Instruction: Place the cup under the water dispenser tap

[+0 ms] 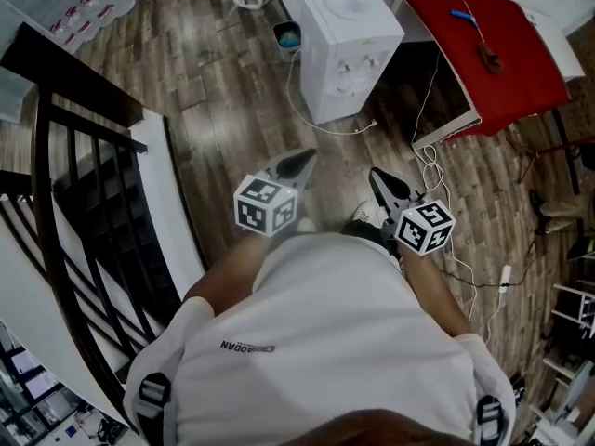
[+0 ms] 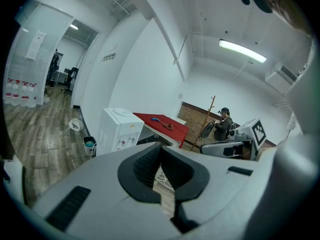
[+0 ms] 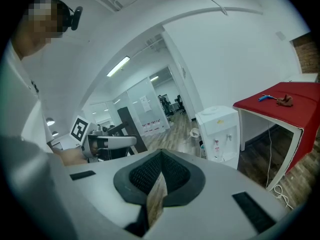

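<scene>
Jaws, ribbed and black, meet empty on left gripper (image 2: 161, 145) and right gripper (image 3: 160, 153).

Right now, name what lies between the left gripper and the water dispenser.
Head view: wood floor, with a white cable near the water dispenser.

glossy white plastic dispenser (image 1: 349, 54), wood-plank floor (image 1: 232, 119)

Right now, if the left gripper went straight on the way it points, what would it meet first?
Most likely the water dispenser. The left gripper, shut and empty, points across bare wood floor at its front, with nothing between. Depth is unclear, so it could pass near the red table.
</scene>
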